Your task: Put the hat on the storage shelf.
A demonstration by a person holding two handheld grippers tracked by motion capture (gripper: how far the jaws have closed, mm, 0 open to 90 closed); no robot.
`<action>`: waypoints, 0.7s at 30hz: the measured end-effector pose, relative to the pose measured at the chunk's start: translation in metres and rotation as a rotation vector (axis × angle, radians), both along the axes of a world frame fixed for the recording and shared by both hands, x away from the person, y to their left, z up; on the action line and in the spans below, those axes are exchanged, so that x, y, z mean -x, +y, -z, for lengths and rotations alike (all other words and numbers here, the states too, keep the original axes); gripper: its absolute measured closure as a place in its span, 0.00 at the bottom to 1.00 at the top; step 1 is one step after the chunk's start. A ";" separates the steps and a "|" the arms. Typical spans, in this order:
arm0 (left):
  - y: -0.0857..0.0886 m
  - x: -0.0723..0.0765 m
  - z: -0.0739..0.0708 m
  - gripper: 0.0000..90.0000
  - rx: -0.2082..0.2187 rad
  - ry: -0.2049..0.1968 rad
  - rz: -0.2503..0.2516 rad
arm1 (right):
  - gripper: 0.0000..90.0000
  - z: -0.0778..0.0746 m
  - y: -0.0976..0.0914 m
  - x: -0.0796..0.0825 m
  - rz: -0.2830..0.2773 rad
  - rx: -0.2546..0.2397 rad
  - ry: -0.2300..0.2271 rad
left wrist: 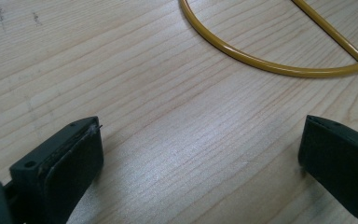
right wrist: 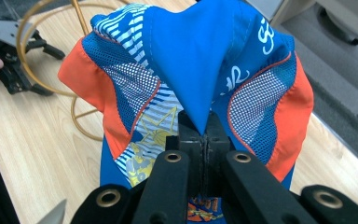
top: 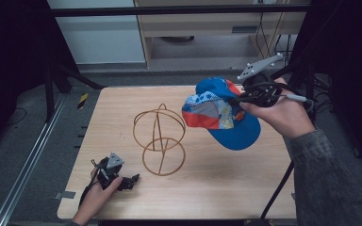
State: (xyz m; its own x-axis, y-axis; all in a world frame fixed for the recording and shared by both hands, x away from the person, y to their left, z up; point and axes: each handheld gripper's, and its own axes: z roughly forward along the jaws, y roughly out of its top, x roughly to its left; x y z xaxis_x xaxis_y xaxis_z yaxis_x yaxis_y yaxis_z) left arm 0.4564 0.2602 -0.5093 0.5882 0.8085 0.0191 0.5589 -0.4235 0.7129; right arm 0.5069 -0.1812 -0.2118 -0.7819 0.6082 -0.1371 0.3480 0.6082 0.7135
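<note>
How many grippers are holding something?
1. The right gripper is shut on the cap, held above the table. The left gripper rests open on the table, near the wire stand.

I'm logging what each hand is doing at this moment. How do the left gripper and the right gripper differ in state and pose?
The left gripper has its jaws spread wide with nothing between them; the right gripper has its jaws pinched shut on the fabric of the blue and orange cap. The left gripper sits low at the wooden table, near the gold wire stand; the right gripper is raised above the table. Both are black and hand-held.
</note>
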 end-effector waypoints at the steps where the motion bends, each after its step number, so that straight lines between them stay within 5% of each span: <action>1: 0.000 0.000 0.000 0.00 -0.001 0.002 0.001 | 1.00 -0.002 0.001 0.000 -0.002 -0.001 -0.003; 21: 0.000 0.000 0.000 0.00 -0.001 0.003 0.001 | 1.00 -0.023 0.033 0.000 -0.074 -0.026 -0.045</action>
State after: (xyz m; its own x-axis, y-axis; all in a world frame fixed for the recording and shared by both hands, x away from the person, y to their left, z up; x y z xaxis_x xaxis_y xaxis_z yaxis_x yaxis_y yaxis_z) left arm 0.4564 0.2603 -0.5091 0.5890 0.8079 0.0187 0.5605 -0.4251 0.7108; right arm 0.5067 -0.1477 -0.1888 -0.8183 0.5526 -0.1585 0.2695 0.6123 0.7432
